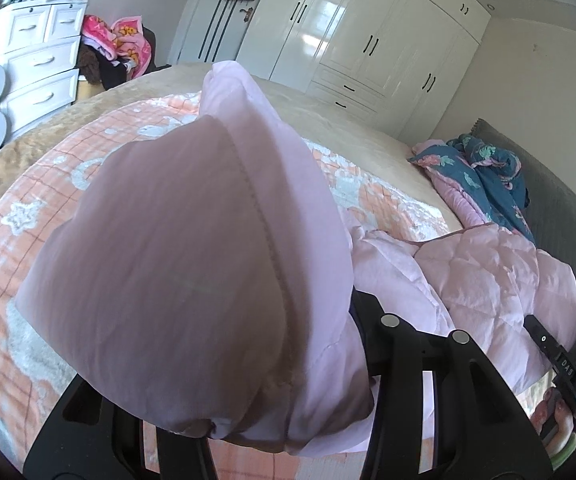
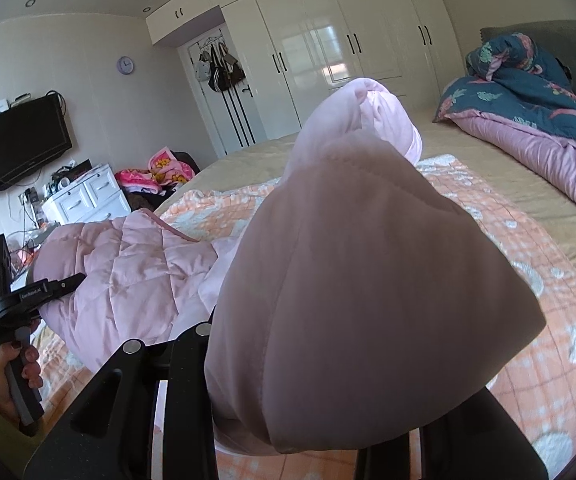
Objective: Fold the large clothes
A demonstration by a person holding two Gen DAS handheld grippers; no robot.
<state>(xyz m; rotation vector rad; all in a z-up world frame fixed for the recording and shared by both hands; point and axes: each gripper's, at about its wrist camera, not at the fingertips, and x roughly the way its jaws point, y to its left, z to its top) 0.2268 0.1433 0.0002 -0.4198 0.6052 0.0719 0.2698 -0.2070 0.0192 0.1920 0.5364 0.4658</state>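
A large pale pink quilted jacket (image 1: 488, 280) lies across the bed, also in the right wrist view (image 2: 128, 280). My left gripper (image 1: 288, 392) is shut on a bunched pink sleeve or corner (image 1: 176, 272) that drapes over its fingers and hides the tips. My right gripper (image 2: 288, 400) is shut on another pink fold (image 2: 368, 288) that likewise covers its fingertips. Both hold the cloth raised above the bed. The left gripper also shows at the left edge of the right wrist view (image 2: 64, 282), against the jacket body.
The bed has an orange checked blanket (image 1: 48, 208) over a tan sheet (image 2: 488, 168). A blue floral quilt (image 2: 528, 92) lies by the grey headboard. White wardrobes (image 1: 368, 40), a white dresser (image 1: 40, 60) and a clothes pile (image 1: 120, 44) stand beyond.
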